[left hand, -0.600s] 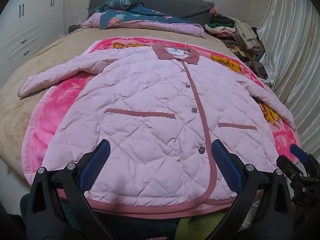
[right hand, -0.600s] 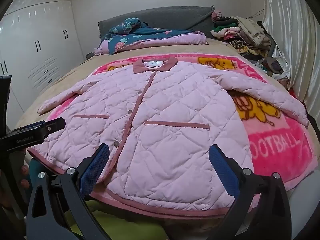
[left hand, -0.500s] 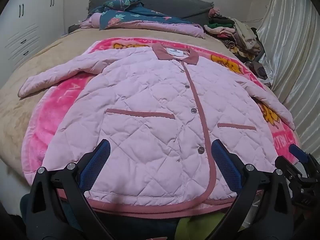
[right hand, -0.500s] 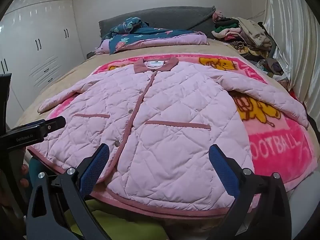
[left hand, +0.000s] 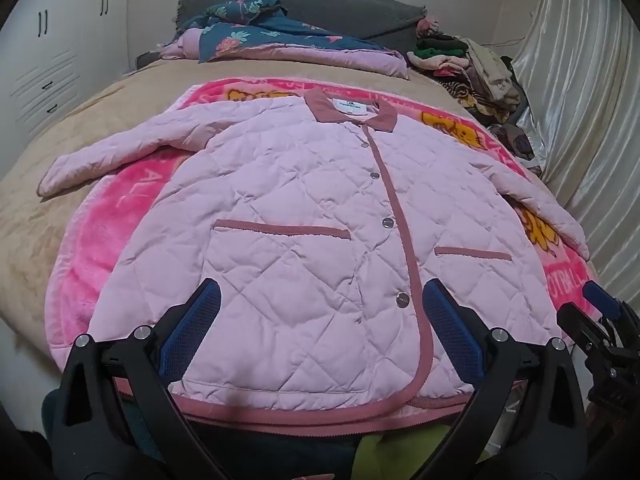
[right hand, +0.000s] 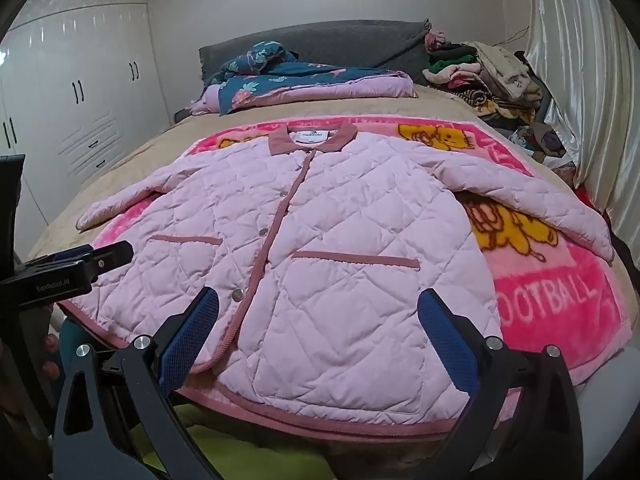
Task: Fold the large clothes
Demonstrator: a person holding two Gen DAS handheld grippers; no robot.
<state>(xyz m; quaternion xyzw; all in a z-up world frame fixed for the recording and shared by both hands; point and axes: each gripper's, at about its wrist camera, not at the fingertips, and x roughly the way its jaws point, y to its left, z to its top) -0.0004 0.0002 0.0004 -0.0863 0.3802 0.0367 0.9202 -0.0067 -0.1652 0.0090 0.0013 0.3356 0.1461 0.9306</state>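
- Jacket [left hand: 304,248]: pale pink quilted, padded, dusty-rose collar, front band, hem binding and two pocket trims, metal snaps down the front, snapped shut.
- It lies flat, front up, on a pink cartoon blanket [right hand: 556,300] on the bed [left hand: 120,96]; collar at 12 o'clock, hem at 6 o'clock by the bed's near edge.
- Sleeves spread: one out to about 9 o'clock in the left wrist view, the other to about 3 o'clock, cuff close to the curtain [right hand: 580,80].
- Your left gripper [left hand: 320,330] is wide, nothing between the pads, hovering above the hem near the lowest snap.
- Your right gripper [right hand: 318,334] is wide too, empty, above the hem on the pocket side at 3 o'clock.
- Neither touches the fabric as far as I can tell.
- Handling guess: soft, puffy, light for its size; folds will spring back, so press them down. The shell looks smooth and may slide on the fleece.
- Take hold at bound edges: hem corners, cuffs, shoulder seams. Pinch a thick bite; avoid the snaps.
- Likely start: bring each sleeve across the chest, then fold hem up toward collar.
- Far off at 12 o'clock: floral bedding [left hand: 256,32] and a pile of clothes [right hand: 480,72] at 1 o'clock; not in your way.
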